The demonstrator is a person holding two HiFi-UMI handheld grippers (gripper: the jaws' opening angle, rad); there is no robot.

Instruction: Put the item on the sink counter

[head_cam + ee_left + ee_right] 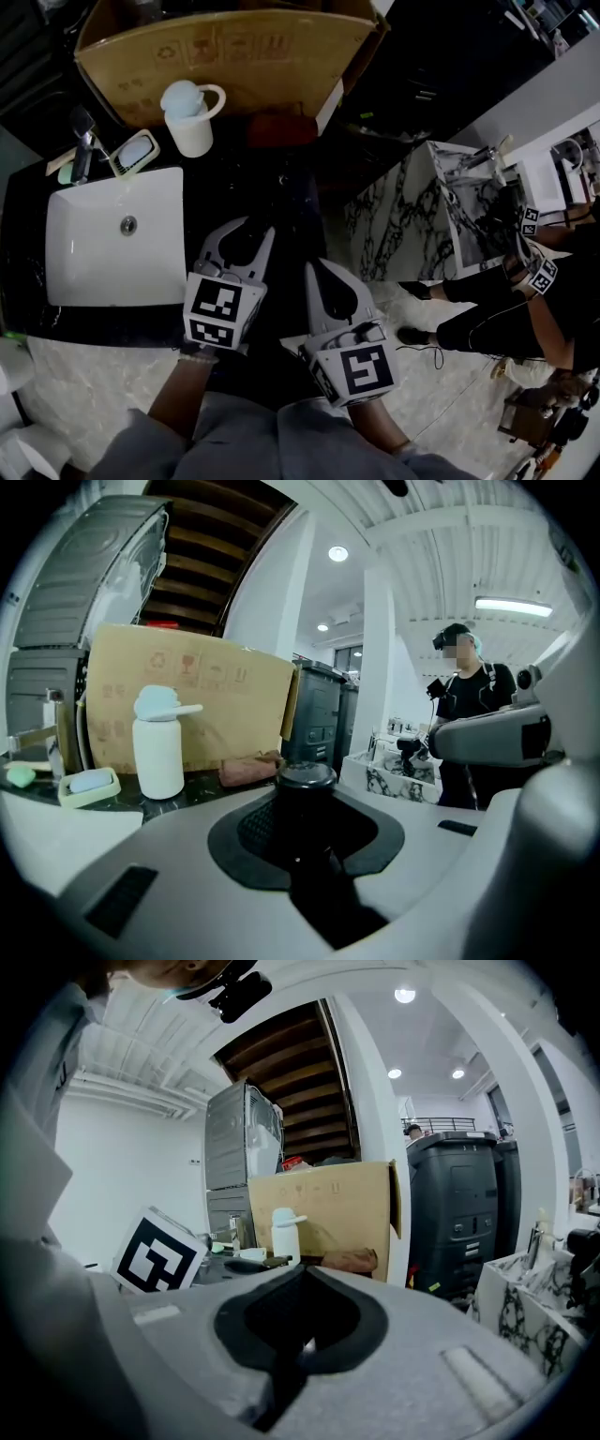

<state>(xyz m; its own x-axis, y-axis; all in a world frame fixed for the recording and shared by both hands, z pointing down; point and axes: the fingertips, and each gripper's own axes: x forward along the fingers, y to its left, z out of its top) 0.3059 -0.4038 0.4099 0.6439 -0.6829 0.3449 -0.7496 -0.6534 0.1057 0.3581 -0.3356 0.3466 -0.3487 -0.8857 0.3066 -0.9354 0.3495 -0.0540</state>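
Observation:
A black bottle with a round cap (pixel 305 778) stands upright between the jaws of my left gripper (pixel 305 806), which is shut on it. In the head view that gripper (pixel 247 229) and the dark bottle (pixel 246 244) are over the black sink counter (pixel 286 192), just right of the white basin (pixel 112 272). I cannot tell whether the bottle's base touches the counter. My right gripper (pixel 315 268) hangs beside it at the counter's right end. Its jaws (pixel 302 1271) meet at the tips and hold nothing.
A white bottle with a pale blue lid (pixel 190 117) and a soap dish (pixel 136 153) stand behind the basin by the faucet (pixel 82 141). A cardboard box (pixel 234 52) and a reddish-brown cloth (pixel 281 129) line the back. A marble-patterned stand (pixel 422 216) and a person (pixel 525 309) are at right.

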